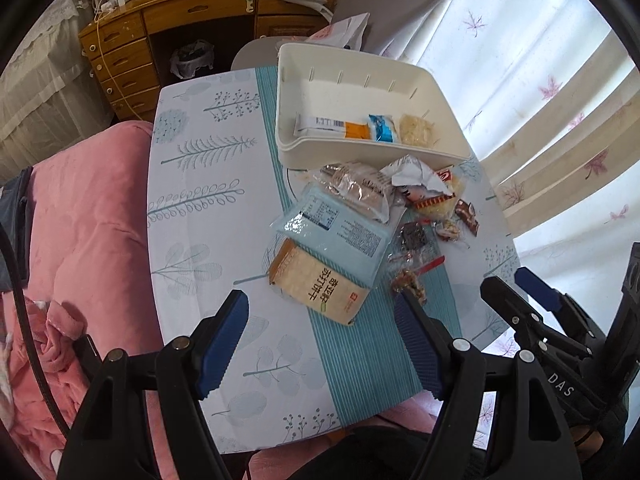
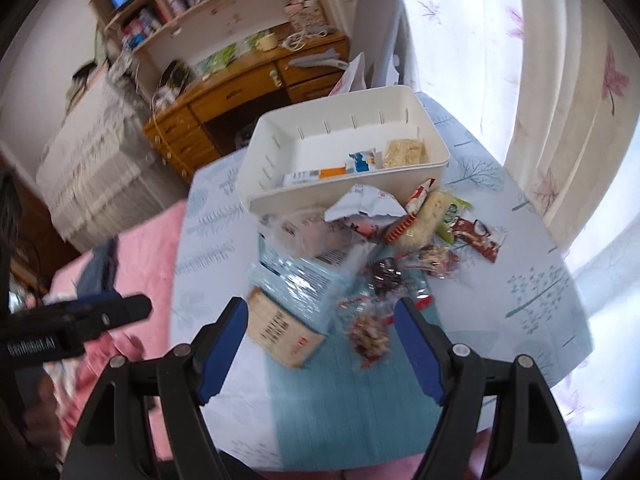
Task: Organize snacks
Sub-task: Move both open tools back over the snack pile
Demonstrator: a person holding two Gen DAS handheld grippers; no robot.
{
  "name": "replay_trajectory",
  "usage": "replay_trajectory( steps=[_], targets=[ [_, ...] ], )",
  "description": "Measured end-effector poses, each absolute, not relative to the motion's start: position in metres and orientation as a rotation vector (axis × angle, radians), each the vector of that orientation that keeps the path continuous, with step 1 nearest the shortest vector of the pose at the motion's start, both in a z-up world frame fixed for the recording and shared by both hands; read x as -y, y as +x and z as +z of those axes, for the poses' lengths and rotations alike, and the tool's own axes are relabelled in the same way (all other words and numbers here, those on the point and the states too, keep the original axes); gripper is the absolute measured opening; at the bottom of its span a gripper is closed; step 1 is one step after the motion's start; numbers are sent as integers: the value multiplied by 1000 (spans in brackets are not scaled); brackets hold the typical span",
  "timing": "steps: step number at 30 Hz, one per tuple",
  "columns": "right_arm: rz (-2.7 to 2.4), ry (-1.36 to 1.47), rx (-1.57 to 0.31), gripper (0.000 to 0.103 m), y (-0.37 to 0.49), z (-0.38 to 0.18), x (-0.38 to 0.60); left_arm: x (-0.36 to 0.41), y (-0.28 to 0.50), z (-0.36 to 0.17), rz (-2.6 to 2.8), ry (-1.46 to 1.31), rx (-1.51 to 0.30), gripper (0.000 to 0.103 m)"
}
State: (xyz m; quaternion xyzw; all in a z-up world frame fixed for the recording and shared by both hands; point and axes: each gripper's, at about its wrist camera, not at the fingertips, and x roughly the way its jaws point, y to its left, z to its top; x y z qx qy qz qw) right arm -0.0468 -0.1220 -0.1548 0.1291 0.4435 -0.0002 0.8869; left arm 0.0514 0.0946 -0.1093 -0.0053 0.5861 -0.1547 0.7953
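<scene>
At the counter's (image 1: 208,168) twelve o'clock edge, three snacks lie binned; most wait.
White bin (image 1: 424,80) holds three packets (image 1: 384,128); snack pile (image 1: 352,232) remains at six o'clock of it; left tool (image 1: 320,332) and right tool (image 2: 320,336) gape wide, empty.

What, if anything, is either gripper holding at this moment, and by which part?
Nothing is held. The left gripper and the right gripper are both open with nothing between the fingers, above the loose snacks on the table.

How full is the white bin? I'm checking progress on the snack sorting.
Mostly empty. The white bin holds only three packets in a row along its near wall, including a blue packet; most snacks, like the cracker pack, lie outside on the table.
</scene>
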Motion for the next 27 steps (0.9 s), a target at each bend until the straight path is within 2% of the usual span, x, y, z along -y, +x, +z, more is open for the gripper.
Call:
replay_trajectory(
  steps=[3,6,9,21,27],
  targets=[
    [8,217,-964,77,-48,-163,130,-88,50,-115,-292,-9,-1270,74],
    [25,191,-985,82,-47,-168,143,-78,49,-122,-261,-26,-1293,74],
    [52,172,-1002,83,-44,-170,158,-64,50,-128,-221,-43,-1326,83],
    [203,153,-1122,87,-5,-185,229,6,61,-154,-119,-149,-1403,83],
    [214,23,-1159,87,16,-197,258,37,66,-185,-9,-186,-1479,83]
  ],
)
